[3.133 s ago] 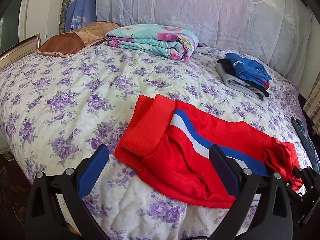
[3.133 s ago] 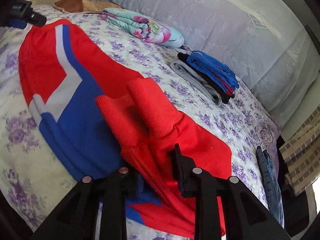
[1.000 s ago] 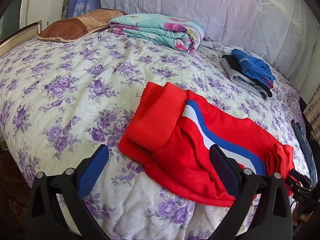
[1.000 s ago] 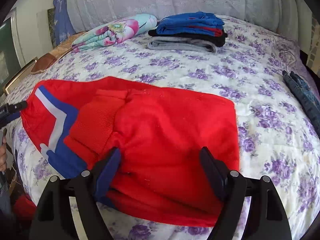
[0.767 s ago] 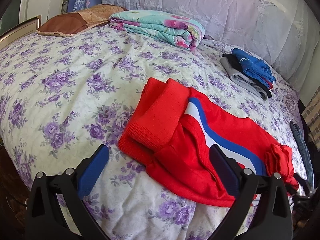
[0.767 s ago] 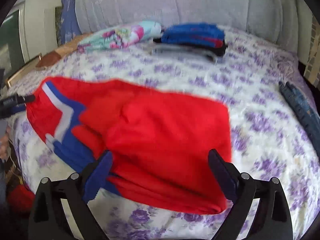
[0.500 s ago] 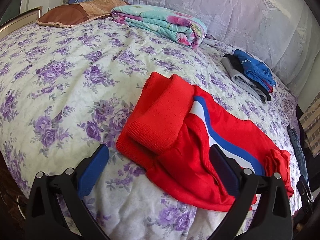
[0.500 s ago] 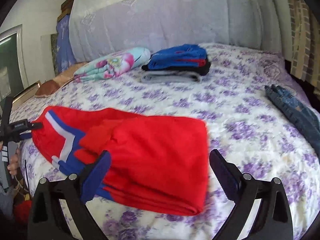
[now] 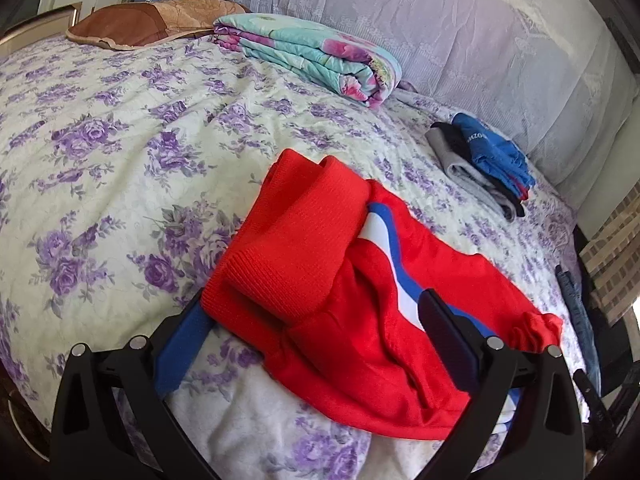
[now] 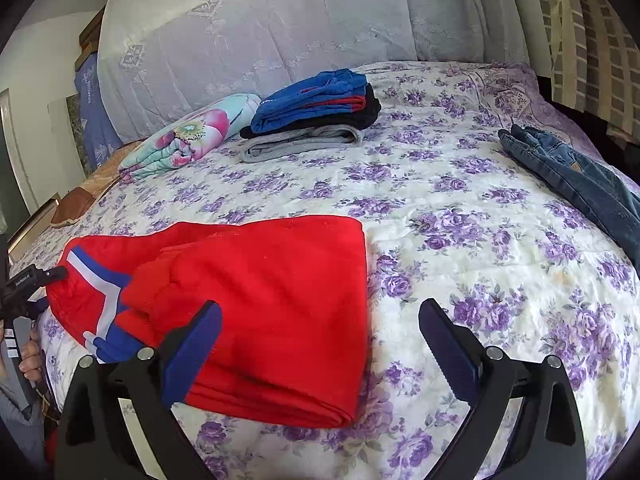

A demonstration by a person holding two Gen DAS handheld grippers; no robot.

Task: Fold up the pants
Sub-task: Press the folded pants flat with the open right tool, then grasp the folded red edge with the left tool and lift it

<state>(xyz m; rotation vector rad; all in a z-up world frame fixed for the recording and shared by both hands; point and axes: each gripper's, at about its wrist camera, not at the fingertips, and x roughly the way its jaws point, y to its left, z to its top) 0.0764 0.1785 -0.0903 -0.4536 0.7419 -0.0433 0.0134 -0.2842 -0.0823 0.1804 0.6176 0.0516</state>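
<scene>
Floral bed [image 10: 460, 200], both tongs [image 9: 316, 328] [image 10: 320, 340] wide, empty, over red pants [image 10: 260, 300]

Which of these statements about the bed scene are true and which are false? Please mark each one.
1. The red pants lie folded on the floral bedspread. True.
2. The right gripper is shut on the pants. False: it is open, holding nothing.
3. The jeans sit on top of the folded clothes pile. False: they lie apart, at the bed's edge.
4. The left gripper is open. True.
</scene>
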